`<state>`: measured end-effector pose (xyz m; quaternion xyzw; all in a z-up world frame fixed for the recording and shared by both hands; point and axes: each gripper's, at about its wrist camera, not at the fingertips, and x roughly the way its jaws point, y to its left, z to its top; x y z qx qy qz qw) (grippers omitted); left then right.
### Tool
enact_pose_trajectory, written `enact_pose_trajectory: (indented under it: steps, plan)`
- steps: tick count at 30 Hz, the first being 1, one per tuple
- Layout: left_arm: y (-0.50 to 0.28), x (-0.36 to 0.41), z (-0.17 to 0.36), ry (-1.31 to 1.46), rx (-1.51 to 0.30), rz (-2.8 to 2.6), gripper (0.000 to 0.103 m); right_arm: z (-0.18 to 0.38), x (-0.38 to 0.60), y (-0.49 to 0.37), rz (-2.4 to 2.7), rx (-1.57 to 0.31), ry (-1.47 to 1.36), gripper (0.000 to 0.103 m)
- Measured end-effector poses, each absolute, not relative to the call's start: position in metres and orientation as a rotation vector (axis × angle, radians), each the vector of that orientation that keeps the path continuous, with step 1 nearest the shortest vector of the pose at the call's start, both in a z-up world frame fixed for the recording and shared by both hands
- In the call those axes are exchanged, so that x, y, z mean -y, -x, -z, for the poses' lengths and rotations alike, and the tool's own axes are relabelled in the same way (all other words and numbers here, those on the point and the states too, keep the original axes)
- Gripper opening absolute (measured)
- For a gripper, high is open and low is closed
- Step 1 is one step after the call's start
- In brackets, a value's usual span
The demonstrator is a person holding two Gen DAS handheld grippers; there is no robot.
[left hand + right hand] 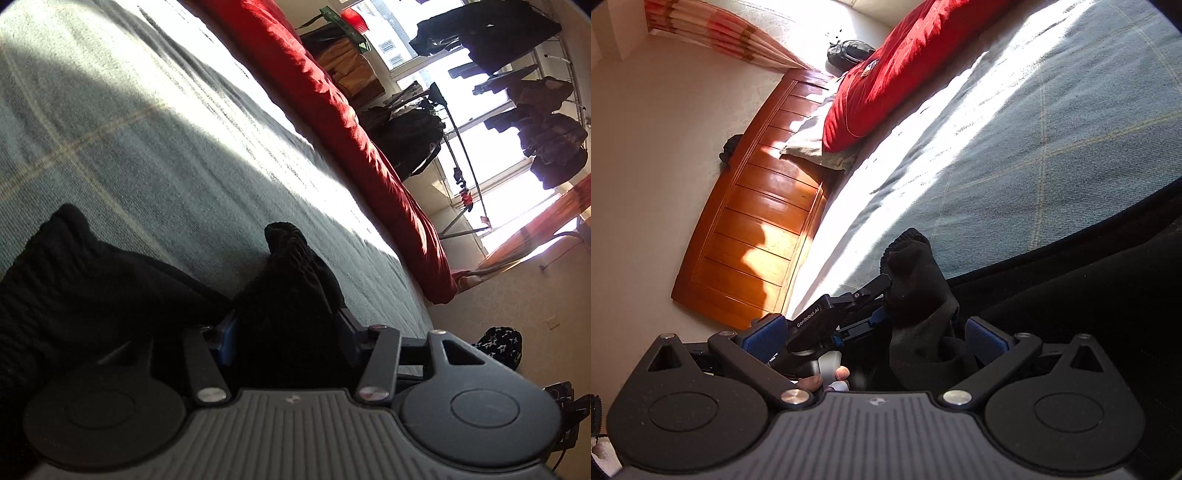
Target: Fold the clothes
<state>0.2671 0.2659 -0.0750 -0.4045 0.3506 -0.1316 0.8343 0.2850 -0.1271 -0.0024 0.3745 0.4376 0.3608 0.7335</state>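
Observation:
A black knit garment (pixel 74 288) lies on the grey-green blanket (pixel 147 147) of a bed. A bunched, cuff-like end of it (pixel 288 273) stands up between the pads of my left gripper (pixel 286 328), which is shut on it. In the right wrist view the same bunch (pixel 916 280) is pinched by the left gripper (pixel 882 299), held by a person's hand (pixel 842 374). My right gripper (pixel 875 338) is open, its blue pads (pixel 764 336) wide apart either side of the left gripper and the cloth. More of the dark garment (pixel 1089 295) spreads to the right.
A red duvet (pixel 351 129) lies along the far side of the bed, with a grey pillow (pixel 816 144) against a wooden headboard (pixel 757 206). Past the bed stand a backpack (pixel 413 136) and a drying rack of dark clothes (pixel 517 92) by the window. A patterned item (pixel 498 343) lies on the floor.

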Motion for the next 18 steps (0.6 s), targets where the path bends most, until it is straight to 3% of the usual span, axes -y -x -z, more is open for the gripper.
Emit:
enact_pose_trajectory:
  steps: [1,4,18]
  plan:
    - [-0.264,-0.266,0.076,0.853,-0.744,0.258,0.029,0.003,0.128,-0.284,-0.791,-0.964,-0.817,0.103]
    - [-0.256,-0.265,0.071,0.820,-0.741,0.200,0.022,0.003,0.132,-0.283,-0.782,-0.969,-0.802,0.103]
    - [-0.172,-0.271,-0.040,0.620,-0.583,-0.037,0.018,0.007,0.165,-0.288,-0.847,-0.973,-0.790,0.103]
